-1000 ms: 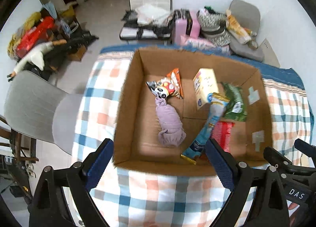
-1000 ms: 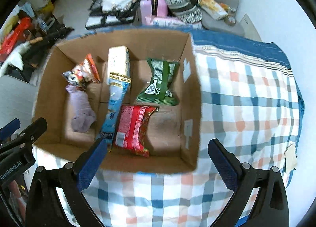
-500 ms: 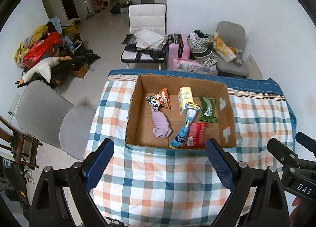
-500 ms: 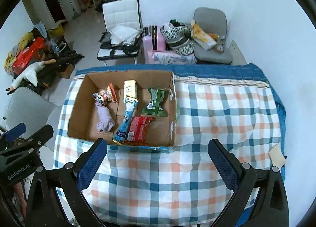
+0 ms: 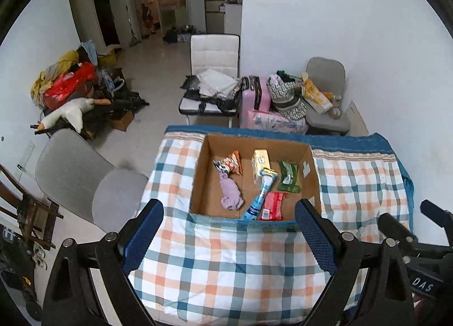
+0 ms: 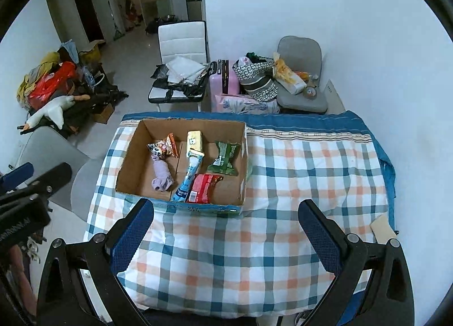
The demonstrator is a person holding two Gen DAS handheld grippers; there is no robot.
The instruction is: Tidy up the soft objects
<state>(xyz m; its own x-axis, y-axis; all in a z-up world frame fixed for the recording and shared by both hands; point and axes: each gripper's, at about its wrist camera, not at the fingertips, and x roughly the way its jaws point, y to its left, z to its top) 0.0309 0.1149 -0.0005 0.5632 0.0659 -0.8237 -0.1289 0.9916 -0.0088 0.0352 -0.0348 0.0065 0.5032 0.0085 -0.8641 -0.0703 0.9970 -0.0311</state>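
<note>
My left tool hangs nearest me, its blue pads spread wide with nothing between them, above the checked cloth of the tabletop. My right tool is likewise spread wide and holds nothing, over the same cloth.

Beyond both tools sits the open cardboard box, resting on the cloth toward its left side. Inside it, nearest me, the red packet lies flat, touching the blue tube-shaped packet that runs lengthwise beside it. Left of those lies the lilac soft cloth bundle. Farther in, the green packet rests near the box's right wall, the yellow carton stands at the middle, and the orange snack bag lies just behind the lilac bundle.

Past the tabletop stand a white chair, a pink suitcase and a grey chair.
</note>
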